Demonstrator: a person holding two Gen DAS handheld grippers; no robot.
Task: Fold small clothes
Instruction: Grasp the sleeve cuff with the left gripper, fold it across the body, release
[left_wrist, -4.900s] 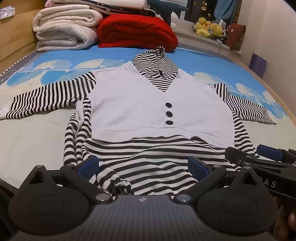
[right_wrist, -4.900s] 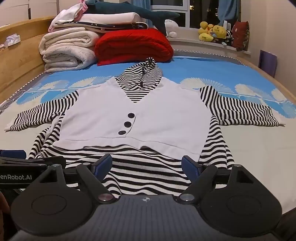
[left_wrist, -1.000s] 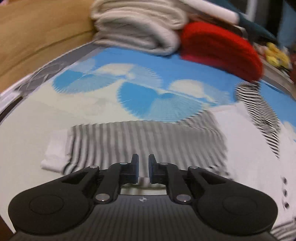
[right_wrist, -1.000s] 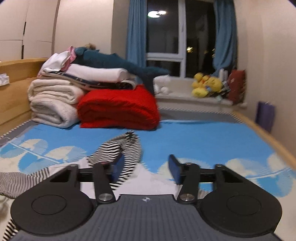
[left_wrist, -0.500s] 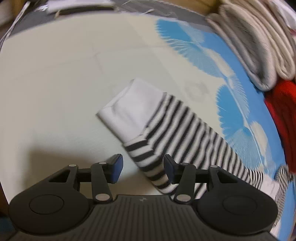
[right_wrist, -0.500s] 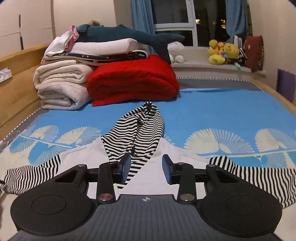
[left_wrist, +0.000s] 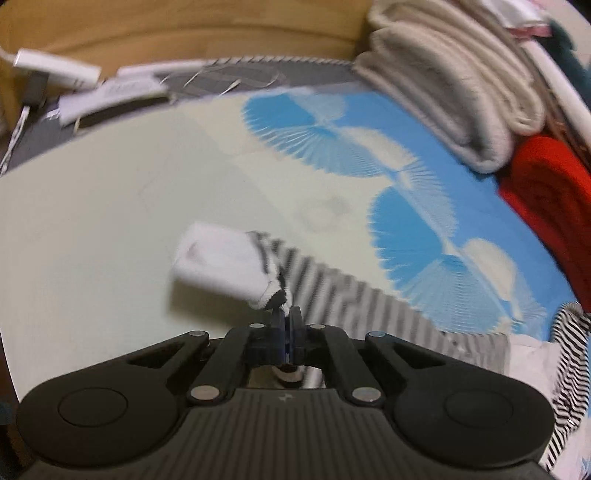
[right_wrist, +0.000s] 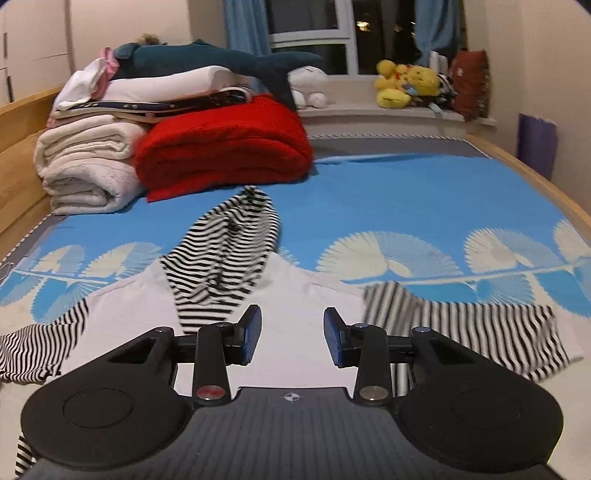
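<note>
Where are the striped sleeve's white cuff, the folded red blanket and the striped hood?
white cuff of the striped sleeve (left_wrist: 218, 266), left wrist view, middle of the white band
folded red blanket (right_wrist: 225, 147), right wrist view, middle of its front face
black-and-white striped hood (right_wrist: 229, 251), right wrist view, centre of the striped cloth

Both grippers, left gripper (left_wrist: 285, 323) and right gripper (right_wrist: 291, 334), are matte black with ribbed grey housing behind the fingers. Blue pads (right_wrist: 250, 328) line the fingertips. Silver screws sit on the linkages just behind, one reddish.

We see a white top (right_wrist: 295, 295) with striped sleeves, face up on the bed; its striped hood (right_wrist: 229, 247) points toward the headboard; one white-cuffed sleeve (left_wrist: 258, 273) is lifted.
</note>
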